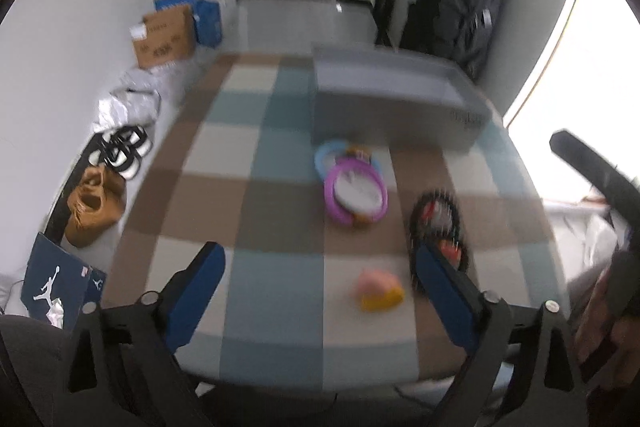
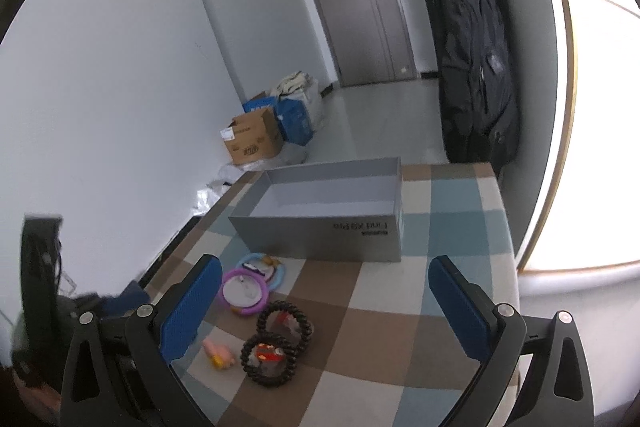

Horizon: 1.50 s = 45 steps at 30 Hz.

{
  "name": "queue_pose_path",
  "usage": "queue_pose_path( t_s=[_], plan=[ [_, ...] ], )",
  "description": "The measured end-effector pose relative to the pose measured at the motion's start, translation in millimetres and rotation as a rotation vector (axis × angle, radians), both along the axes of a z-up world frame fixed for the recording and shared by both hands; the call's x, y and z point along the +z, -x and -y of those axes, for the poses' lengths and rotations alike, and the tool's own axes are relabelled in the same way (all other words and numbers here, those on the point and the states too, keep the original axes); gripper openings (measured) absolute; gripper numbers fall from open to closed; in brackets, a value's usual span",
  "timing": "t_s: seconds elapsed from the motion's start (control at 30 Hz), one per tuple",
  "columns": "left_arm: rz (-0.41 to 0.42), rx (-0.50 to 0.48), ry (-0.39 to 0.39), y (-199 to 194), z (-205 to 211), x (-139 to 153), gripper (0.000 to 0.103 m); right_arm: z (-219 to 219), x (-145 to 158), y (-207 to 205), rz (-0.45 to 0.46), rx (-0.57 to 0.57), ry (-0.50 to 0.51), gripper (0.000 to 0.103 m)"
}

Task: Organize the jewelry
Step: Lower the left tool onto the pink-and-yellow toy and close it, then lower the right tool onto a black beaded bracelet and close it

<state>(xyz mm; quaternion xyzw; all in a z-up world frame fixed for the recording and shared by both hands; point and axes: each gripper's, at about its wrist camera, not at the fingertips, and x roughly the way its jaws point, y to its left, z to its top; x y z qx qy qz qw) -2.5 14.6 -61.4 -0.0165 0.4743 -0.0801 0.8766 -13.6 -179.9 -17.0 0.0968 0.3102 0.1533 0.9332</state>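
On the checkered tablecloth (image 2: 452,195) lie a purple ring bracelet (image 2: 244,311), a light blue ring (image 2: 282,273) behind it, two black beaded bracelets (image 2: 260,323) and a small pink and yellow piece (image 2: 218,351). An open grey box (image 2: 320,231) stands behind them. My right gripper (image 2: 325,267) hangs open above the cloth, with nothing between its fingers. The left wrist view is blurred. My left gripper (image 1: 320,259) stands wide open over the near table edge. The pink and yellow piece (image 1: 378,289) lies below, untouched. The black bracelets (image 1: 416,219) sit by its right finger, the purple ring (image 1: 332,199) farther off.
Against the left wall the floor holds a cardboard box (image 2: 252,139), blue boxes, bags and shoes (image 1: 120,147). A black backpack (image 2: 476,75) hangs at the back right beside a door. A person's hand (image 1: 608,339) holds the other gripper at the right edge.
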Motion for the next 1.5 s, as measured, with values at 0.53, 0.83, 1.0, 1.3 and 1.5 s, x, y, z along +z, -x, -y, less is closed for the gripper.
queue_pose_path(
  t_s=[0.53, 0.83, 1.0, 1.3, 1.5],
  plan=[
    [-0.098, -0.122, 0.046, -1.1, 16.5, -19.5, 0.048, 8.1, -8.7, -14.8, -0.118, 0.014, -0.062, 0.103],
    [-0.125, -0.141, 0.074, -3.9, 17.5, -24.2, 0.023, 14.9, -12.1, -14.8, -0.146, 0.015, -0.091, 0.103],
    [-0.132, -0.124, 0.112, -5.3, 12.9, -21.7, 0.023, 11.9, -13.2, -9.9, -0.164, 0.043, -0.078, 0.103],
    [-0.067, -0.087, 0.183, -6.9, -2.6, -0.5, 0.023, -10.5, -35.6, 7.1, -0.269, 0.134, -0.040, 0.088],
    [-0.005, -0.065, 0.214, -8.6, -13.6, 14.2, 0.023, -47.8, -46.7, 17.6, -0.276, 0.184, 0.055, 0.087]
  ],
)
